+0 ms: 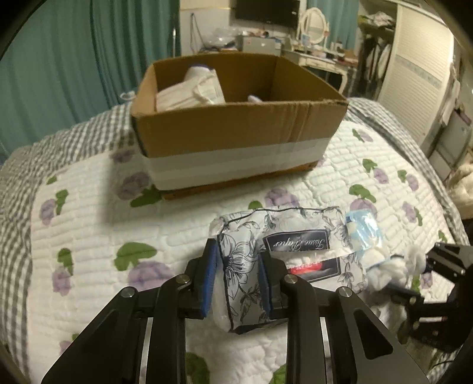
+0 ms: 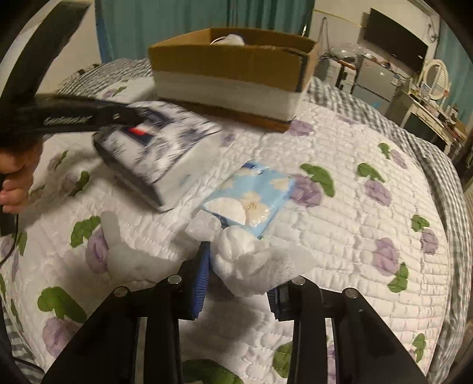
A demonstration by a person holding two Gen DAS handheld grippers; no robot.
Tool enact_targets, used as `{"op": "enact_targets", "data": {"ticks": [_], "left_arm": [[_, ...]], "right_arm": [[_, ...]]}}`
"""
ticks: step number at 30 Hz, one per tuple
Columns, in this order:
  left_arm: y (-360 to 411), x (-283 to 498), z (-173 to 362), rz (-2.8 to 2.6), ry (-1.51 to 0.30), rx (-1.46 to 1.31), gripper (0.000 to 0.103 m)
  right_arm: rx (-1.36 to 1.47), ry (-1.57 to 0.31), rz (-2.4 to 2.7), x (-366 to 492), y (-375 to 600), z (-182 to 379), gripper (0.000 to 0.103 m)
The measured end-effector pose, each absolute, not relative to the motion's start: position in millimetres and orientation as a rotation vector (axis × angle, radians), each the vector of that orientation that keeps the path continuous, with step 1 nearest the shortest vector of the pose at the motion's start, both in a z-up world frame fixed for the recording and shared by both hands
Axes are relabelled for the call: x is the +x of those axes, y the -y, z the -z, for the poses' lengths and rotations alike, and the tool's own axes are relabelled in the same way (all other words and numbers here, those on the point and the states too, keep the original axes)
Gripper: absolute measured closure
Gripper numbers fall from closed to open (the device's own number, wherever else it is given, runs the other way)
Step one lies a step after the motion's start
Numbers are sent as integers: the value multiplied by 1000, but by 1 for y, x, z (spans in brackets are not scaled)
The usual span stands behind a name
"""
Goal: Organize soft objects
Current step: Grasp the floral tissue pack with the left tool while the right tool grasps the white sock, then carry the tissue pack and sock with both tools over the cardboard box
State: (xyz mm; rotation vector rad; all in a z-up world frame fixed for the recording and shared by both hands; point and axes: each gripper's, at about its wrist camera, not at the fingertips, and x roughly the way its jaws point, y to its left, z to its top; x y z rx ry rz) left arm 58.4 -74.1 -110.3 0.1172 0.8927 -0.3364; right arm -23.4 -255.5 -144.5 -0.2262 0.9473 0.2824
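Note:
My left gripper (image 1: 236, 277) is shut on a floral-print tissue pack (image 1: 283, 239), squeezing its near end; in the right wrist view the pack (image 2: 165, 153) is blurred and held above the quilt. My right gripper (image 2: 239, 280) has its jaws around a white fluffy soft item (image 2: 251, 260) that lies on the quilt; the item also shows in the left wrist view (image 1: 396, 271). A light-blue tissue packet (image 2: 251, 201) lies just beyond it. A cardboard box (image 1: 236, 130) stands further back on the bed, with white soft items (image 1: 192, 91) inside.
The bed carries a white quilt with purple flowers (image 2: 354, 236) and a grey checked border. Teal curtains (image 1: 74, 73) hang behind. A dresser with a mirror (image 1: 313, 26) and a wardrobe stand at the far right.

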Motion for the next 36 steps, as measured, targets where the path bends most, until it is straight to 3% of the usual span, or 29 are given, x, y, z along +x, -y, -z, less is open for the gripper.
{"op": "enact_targets", "data": {"ticks": [20, 36], "left_arm": [[26, 27, 48, 270, -712, 30, 78], [6, 62, 4, 205, -565, -19, 78]], "right_arm": [[-196, -677, -241, 3, 230, 45, 70], [-184, -533, -238, 46, 231, -1, 70]]}}
